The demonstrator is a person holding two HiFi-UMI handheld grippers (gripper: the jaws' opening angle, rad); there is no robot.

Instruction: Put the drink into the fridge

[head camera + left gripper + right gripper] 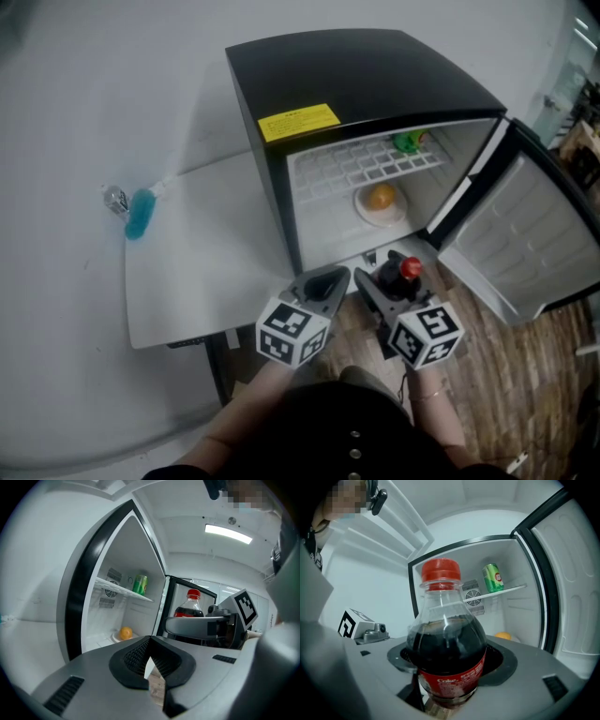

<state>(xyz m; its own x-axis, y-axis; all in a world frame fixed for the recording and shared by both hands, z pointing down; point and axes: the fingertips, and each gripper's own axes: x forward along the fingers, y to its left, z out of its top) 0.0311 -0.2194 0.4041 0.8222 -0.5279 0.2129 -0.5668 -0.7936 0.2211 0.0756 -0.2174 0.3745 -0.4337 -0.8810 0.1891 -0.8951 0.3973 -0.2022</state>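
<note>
The drink is a cola bottle (pixel 447 653) with a red cap, dark liquid and a red label. My right gripper (pixel 450 679) is shut on its lower body and holds it upright. In the head view the cola bottle (pixel 405 272) hangs just in front of the open black fridge (pixel 366 75), at its lower edge. My left gripper (pixel 323 281) is close on the bottle's left, shut with nothing between its pads (pixel 136 656). From the left gripper view the cola bottle (pixel 190 606) stands to the right, in front of the fridge opening.
The fridge door (pixel 534 244) swings open to the right. Inside, a green can (pixel 406 142) stands on the wire shelf and an orange (pixel 380 197) lies on a white plate (pixel 367 214) below. A white table (pixel 187 272) adjoins the fridge's left side; a blue object (pixel 139 214) lies at its far edge.
</note>
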